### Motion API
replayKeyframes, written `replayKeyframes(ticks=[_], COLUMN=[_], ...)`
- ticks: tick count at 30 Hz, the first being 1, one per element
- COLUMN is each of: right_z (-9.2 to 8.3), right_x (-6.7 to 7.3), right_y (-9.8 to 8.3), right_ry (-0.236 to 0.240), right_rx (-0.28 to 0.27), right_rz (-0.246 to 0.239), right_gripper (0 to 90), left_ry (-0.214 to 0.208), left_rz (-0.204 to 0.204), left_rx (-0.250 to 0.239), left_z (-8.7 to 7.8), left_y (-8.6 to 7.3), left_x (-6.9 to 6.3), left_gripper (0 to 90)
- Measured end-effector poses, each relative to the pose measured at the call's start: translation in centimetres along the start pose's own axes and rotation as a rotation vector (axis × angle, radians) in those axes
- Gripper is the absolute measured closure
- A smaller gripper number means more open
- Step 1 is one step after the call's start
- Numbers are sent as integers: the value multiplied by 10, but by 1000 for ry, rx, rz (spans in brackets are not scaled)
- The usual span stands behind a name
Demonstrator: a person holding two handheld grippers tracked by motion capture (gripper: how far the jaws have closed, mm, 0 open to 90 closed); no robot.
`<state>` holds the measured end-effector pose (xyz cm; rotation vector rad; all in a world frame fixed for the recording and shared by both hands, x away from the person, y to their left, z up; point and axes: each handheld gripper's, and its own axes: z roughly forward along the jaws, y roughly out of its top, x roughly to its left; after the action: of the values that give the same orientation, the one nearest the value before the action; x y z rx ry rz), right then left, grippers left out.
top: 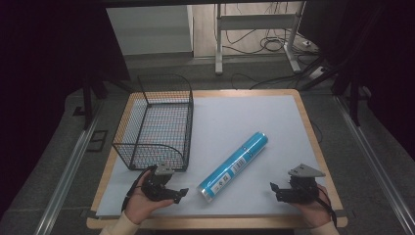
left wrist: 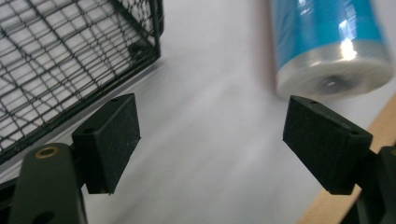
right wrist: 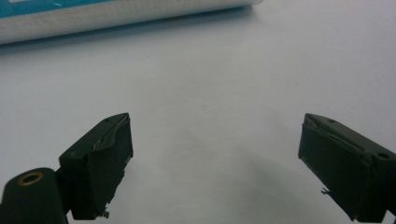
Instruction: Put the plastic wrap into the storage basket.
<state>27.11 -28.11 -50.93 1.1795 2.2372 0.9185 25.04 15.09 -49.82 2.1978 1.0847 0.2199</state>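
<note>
Blue tube (left wrist: 327, 46) blurred, cut by top edge; wire basket (left wrist: 70, 60) cropped at left.

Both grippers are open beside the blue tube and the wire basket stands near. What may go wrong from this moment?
The long blue cylindrical tube lies on its side on the pale grey mat; a nudge from the left gripper or right gripper could roll it. It also looks about as long as the black wire mesh basket, so an end might catch the rim.
</note>
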Motion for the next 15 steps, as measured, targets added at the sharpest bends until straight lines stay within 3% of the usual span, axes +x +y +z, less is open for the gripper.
replayKeyframes(ticks=[9,15], right_z=[0,0], right_x=[2,2], right_y=[-1,0], right_ry=[2,0], right_rx=[3,4], right_rz=[-8,-7], right_gripper=[116,116], left_ry=[3,-17], left_rz=[21,37], left_rx=[-11,-21], left_z=[-14,-19], left_y=[11,22], left_x=[-8,-14], left_gripper=[183,180])
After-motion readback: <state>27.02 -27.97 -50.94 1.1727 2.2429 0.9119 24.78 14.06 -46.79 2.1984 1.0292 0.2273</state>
